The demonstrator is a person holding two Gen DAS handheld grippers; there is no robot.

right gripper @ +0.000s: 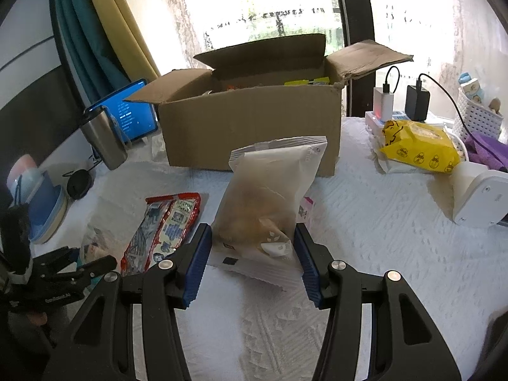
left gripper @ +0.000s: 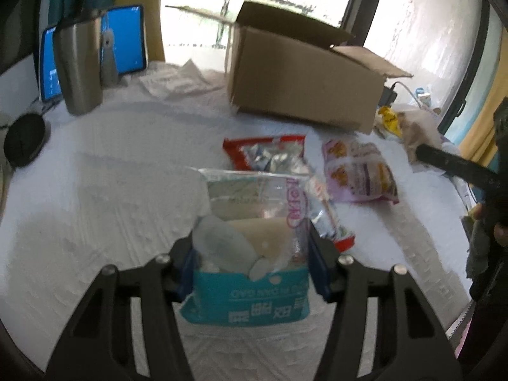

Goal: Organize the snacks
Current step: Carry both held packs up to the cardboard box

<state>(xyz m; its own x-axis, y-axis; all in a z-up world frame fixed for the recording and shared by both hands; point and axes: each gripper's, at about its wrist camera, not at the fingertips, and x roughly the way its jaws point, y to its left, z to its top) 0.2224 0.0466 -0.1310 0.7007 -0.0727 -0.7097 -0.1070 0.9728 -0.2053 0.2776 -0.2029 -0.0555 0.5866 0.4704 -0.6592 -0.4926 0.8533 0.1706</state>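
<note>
Inside open cardboard box (right gripper: 254,133), yellow packets (right gripper: 306,81), other contents unclear

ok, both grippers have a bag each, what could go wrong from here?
1. The left gripper pinches the teal-bottomed bag low, so its clear top may flop or slip.
2. The right gripper holds the white bag near its bottom; it could tip.
3. The cardboard box flaps may snag a bag.

A lived-in home room: curtains (right gripper: 95,31) at a bright window (right gripper: 270,9), chargers (right gripper: 416,101), tablet (right gripper: 130,114), cloth-covered counter (right gripper: 381,238).
</note>
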